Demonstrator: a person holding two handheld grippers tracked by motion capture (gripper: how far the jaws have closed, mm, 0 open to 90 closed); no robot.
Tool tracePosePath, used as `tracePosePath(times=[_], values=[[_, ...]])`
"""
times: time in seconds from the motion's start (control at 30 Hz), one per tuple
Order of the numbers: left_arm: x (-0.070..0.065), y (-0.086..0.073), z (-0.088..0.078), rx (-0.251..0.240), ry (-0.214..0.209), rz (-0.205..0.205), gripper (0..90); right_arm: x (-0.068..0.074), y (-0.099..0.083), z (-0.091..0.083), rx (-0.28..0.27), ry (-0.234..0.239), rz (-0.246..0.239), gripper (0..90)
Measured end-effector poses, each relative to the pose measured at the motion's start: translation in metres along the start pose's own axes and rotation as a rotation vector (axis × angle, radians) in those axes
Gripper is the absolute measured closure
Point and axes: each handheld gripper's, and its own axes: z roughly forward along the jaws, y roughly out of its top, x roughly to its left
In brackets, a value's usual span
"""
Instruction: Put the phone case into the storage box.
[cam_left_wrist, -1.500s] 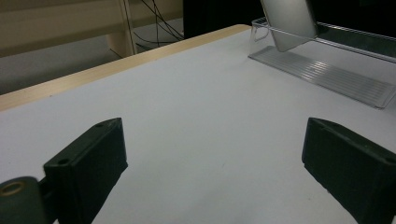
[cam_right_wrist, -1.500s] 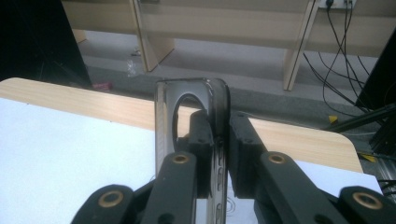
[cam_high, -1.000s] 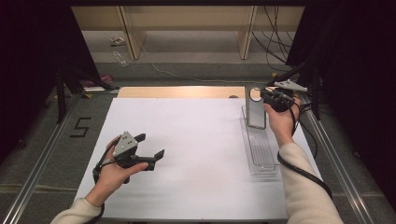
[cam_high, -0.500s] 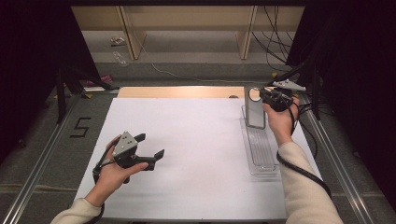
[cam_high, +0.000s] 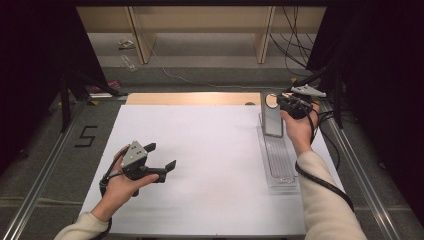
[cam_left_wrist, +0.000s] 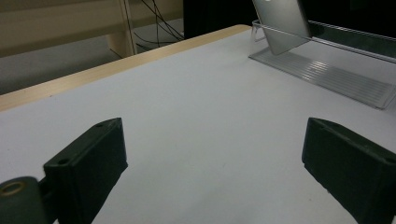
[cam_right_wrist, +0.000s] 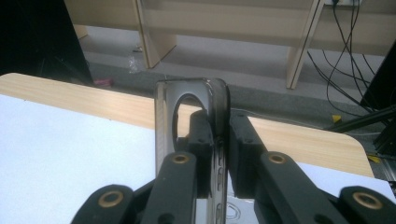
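I hold the left gripper (cam_high: 159, 156) near the front of the white table (cam_high: 210, 150), jaws spread wide with nothing between them; it rests there clear of the work, in my judgement on standby. Farther off, at the right edge, the clear ribbed rack (cam_high: 278, 160) lies lengthwise. At its far end the metal plate (cam_high: 272, 117) stands upright on edge in the rack. My right gripper (cam_high: 286, 102) is clamped on the plate's top edge beside its round hole, one finger (cam_right_wrist: 201, 140) on each face, the plate pinched between them. I judge this grip steadies the plate in its slot.
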Motion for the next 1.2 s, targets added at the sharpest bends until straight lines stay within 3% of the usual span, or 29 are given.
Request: tracePosePath(times=[1.2], values=[[0.0005,0.0,0.0003,-0.001,0.0,-0.001,6.1,-0.0005,-0.0024,0.0076,-0.007,-0.001,0.013,81.7]])
